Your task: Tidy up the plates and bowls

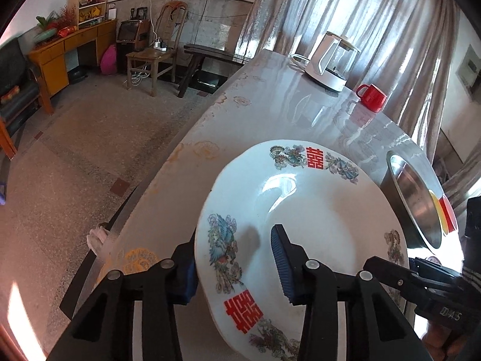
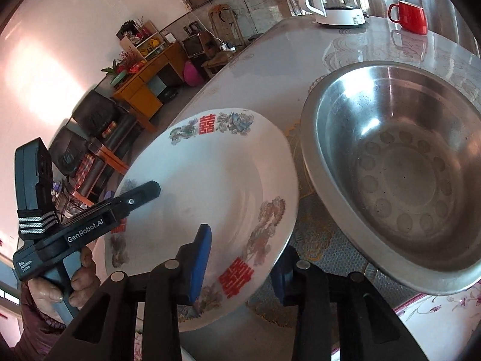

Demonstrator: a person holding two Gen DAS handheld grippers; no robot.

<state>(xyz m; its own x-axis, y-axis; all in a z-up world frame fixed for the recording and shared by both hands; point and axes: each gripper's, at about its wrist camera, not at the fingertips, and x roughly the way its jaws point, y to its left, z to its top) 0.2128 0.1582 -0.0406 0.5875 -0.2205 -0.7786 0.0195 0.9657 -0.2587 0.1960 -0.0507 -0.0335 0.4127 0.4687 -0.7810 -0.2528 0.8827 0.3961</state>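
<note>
Here, views: the left wrist view is showing the floor, a wooden chair (image 1: 156,57) and a desk (image 1: 69,51) beyond the table's edge, which the right wrist view is pushing small into the background.
Right wrist only: the whole inside of the steel bowl (image 2: 399,174), with its ring of round dimples, is showing here; the left wrist view is catching only a sliver of its rim.
Right wrist also: a hand (image 2: 75,282) is holding the other gripper's handle, at the lower left.
Plate look: the plate (image 1: 300,225) is white and shallow, with red double-happiness characters and dragon and phoenix prints around its rim.
Plate place: it is sitting between both grippers on the glossy table (image 1: 270,96), its far edge overlapping the steel bowl's rim as seen from the right wrist.
Left gripper (image 1: 234,267): its jaws are straddling the plate's rim, one blue pad over the plate's inside and one outside the edge; whether the pads are pressing I cannot tell.
Right gripper (image 2: 240,267): it is straddling the opposite rim the same way, one pad above the inside and one under the outer edge; contact I cannot tell.
Bowl place: the steel bowl is lying just beyond and to the right of the right gripper.
Farther off: a glass kettle (image 2: 333,0) and a red mug (image 2: 410,18) are standing well beyond both grippers.
</note>
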